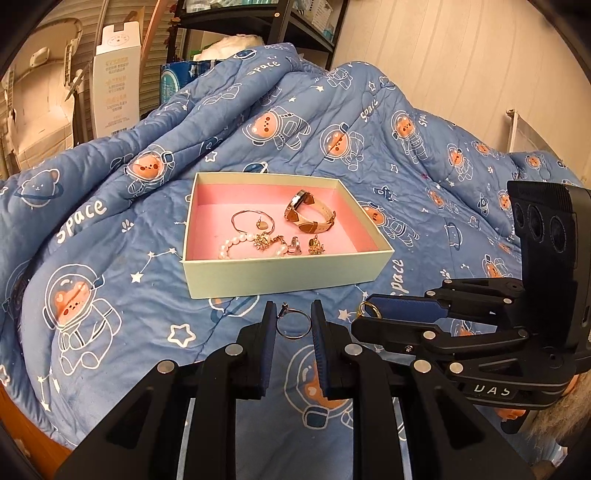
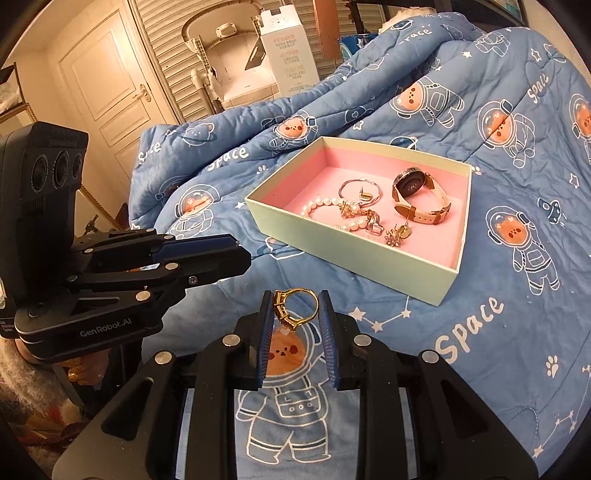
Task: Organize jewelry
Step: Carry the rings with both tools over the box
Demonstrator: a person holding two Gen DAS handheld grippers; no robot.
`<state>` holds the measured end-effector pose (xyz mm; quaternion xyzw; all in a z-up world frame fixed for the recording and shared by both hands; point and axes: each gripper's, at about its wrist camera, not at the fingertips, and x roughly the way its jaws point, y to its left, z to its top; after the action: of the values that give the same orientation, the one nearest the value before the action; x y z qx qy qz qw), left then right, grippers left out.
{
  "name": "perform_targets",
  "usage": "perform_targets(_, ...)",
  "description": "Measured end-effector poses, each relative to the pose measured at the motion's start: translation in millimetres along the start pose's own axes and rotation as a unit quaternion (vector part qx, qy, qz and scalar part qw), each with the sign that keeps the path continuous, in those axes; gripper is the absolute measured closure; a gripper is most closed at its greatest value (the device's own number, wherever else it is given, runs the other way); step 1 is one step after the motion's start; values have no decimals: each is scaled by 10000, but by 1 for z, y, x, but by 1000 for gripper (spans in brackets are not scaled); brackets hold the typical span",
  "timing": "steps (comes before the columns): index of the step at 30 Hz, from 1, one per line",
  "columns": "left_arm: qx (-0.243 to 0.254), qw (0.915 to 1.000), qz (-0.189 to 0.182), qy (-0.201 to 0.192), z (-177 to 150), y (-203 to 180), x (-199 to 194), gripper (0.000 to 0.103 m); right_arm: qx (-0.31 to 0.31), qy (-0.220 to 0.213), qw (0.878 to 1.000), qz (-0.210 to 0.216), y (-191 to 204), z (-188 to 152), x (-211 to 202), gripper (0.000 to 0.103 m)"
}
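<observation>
A pale green box (image 1: 280,275) (image 2: 343,254) with a pink lining lies on the blue quilt. It holds a watch (image 1: 308,216) (image 2: 419,199), a pearl bracelet (image 1: 236,245) (image 2: 325,206), a thin bangle (image 1: 253,219) (image 2: 358,190) and small gold earrings (image 1: 316,245) (image 2: 397,234). My left gripper (image 1: 293,319) is shut on a thin silver ring (image 1: 293,325), just in front of the box. My right gripper (image 2: 295,308) is shut on a gold ring (image 2: 295,306), which also shows in the left wrist view (image 1: 369,309).
The blue space-print quilt (image 1: 110,258) (image 2: 498,314) covers the bed and rises in folds behind the box. A white carton (image 1: 116,74) (image 2: 290,55) and shelves (image 1: 280,22) stand behind the bed. A door (image 2: 107,85) is at the far left.
</observation>
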<state>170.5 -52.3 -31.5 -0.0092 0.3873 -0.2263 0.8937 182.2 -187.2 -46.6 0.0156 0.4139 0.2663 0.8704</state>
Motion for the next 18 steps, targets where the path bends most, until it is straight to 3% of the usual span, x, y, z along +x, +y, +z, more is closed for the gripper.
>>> perform_targets(18, 327, 9987, 356, 179, 52, 21, 28, 84, -125, 33, 9994, -309, -28, 63, 16, 78)
